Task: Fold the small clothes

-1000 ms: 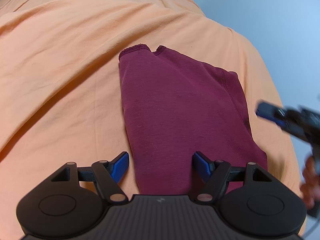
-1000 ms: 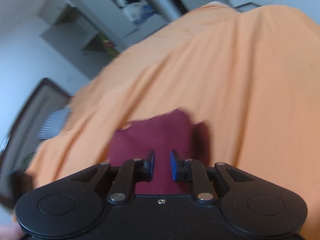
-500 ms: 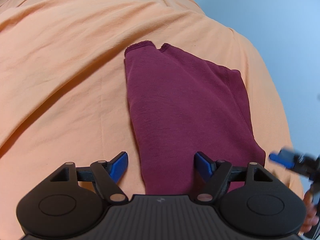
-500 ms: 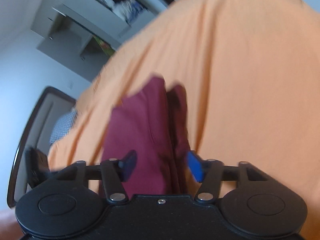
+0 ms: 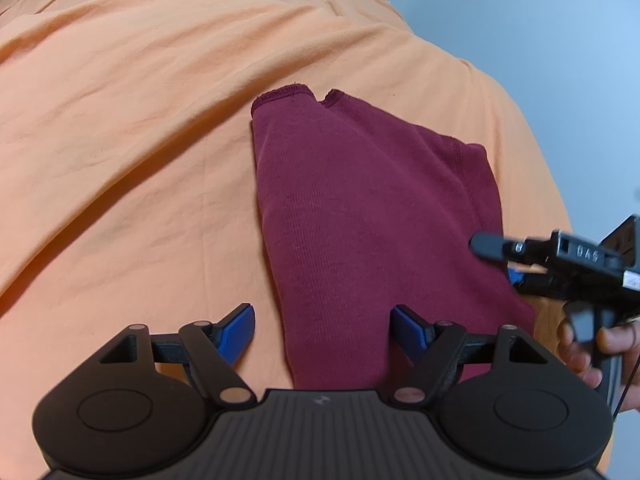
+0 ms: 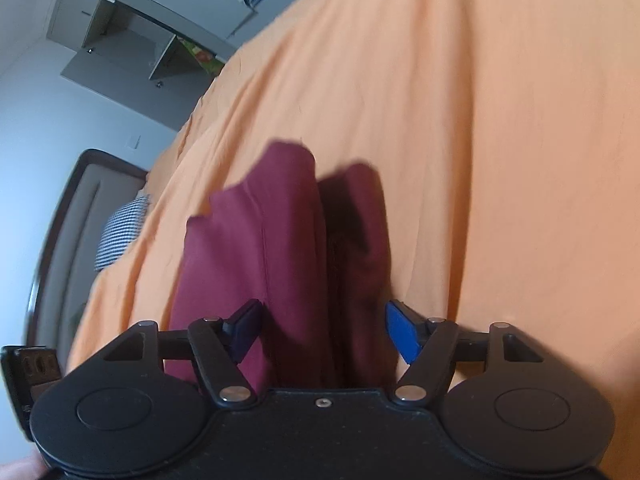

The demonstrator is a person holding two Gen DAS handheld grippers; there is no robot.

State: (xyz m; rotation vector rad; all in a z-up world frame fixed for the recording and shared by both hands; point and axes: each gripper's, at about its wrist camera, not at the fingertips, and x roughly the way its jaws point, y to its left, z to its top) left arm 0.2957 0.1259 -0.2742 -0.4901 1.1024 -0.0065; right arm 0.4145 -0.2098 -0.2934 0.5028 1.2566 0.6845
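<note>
Maroon garment (image 5: 372, 216); orange sheet (image 5: 132, 128); blue-tipped black tongs (image 5: 322, 326).

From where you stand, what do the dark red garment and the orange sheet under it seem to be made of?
The dark red garment looks like soft knitted cotton jersey, matte: fine ribbing and stitched hems show. The orange sheet looks like thin woven cotton, matte too, with shallow creases and no visible knit. The exact fibre of either cannot be told by sight.

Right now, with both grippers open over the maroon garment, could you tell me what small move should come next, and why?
Probably lower the open left gripper and right gripper onto the near edge of the maroon garment and close. It lies flat, partly folded, on the orange sheet, and neither gripper holds cloth yet.
</note>
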